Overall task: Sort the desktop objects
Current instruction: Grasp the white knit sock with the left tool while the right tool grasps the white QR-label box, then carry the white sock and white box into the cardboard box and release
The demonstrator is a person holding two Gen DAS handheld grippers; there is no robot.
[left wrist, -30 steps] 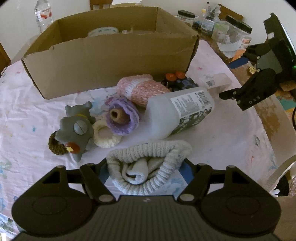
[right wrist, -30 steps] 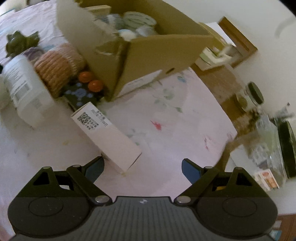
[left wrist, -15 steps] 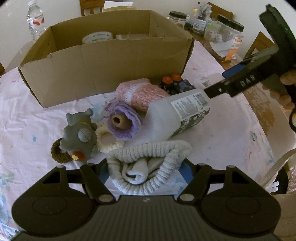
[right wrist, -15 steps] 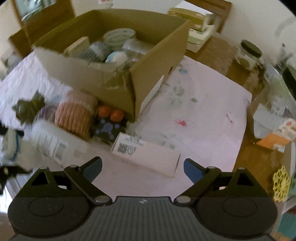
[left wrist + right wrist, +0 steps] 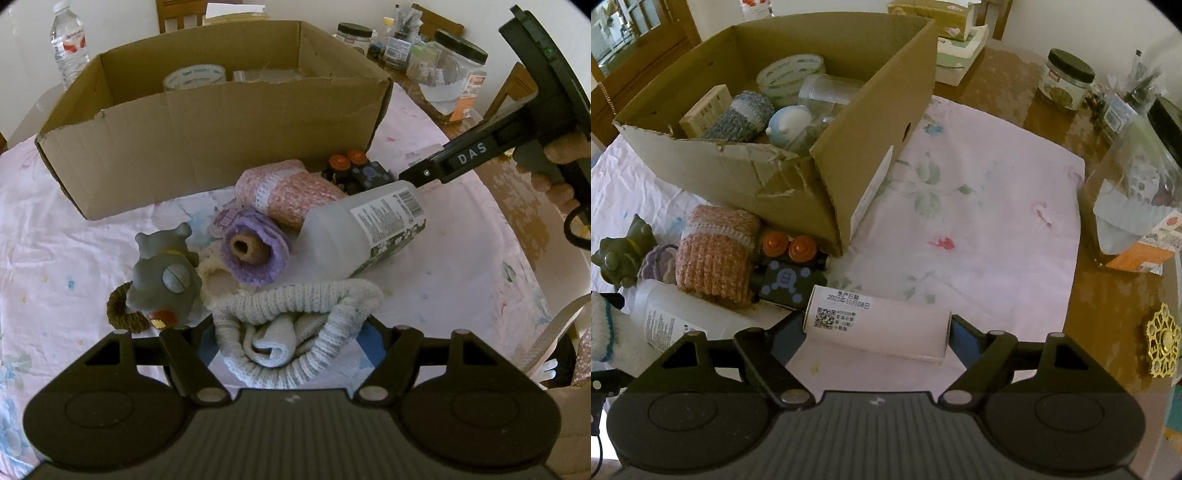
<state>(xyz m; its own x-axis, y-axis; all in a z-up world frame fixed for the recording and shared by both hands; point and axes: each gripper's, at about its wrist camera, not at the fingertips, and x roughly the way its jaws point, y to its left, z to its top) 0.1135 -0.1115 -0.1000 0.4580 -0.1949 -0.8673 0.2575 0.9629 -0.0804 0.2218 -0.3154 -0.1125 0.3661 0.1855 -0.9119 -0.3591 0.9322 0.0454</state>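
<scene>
My left gripper [image 5: 288, 341] is shut on a white knitted sock bundle [image 5: 295, 328] and holds it over the floral cloth. Beyond it lie a grey toy [image 5: 166, 277], a purple knitted roll [image 5: 255, 251], a pink knitted roll [image 5: 288, 192], a white bottle [image 5: 362, 232] and a dark toy with orange knobs [image 5: 351, 166]. My right gripper [image 5: 877, 332] is open, its fingers on either side of a white carton [image 5: 879, 325] lying on the cloth. The cardboard box [image 5: 775, 155] holds tape, a jar, a blue knitted roll and a small carton.
Glass jars [image 5: 1065, 79] and clutter stand on the wooden table at the right. A gold ornament [image 5: 1163, 339] lies near the right edge. A water bottle [image 5: 70, 48] stands behind the box at the left. The cloth's right edge ends near the jars.
My right gripper has swung round and come down until the white carton lies between its open fingers. My left gripper still holds the sock bundle and has risen slightly.
</scene>
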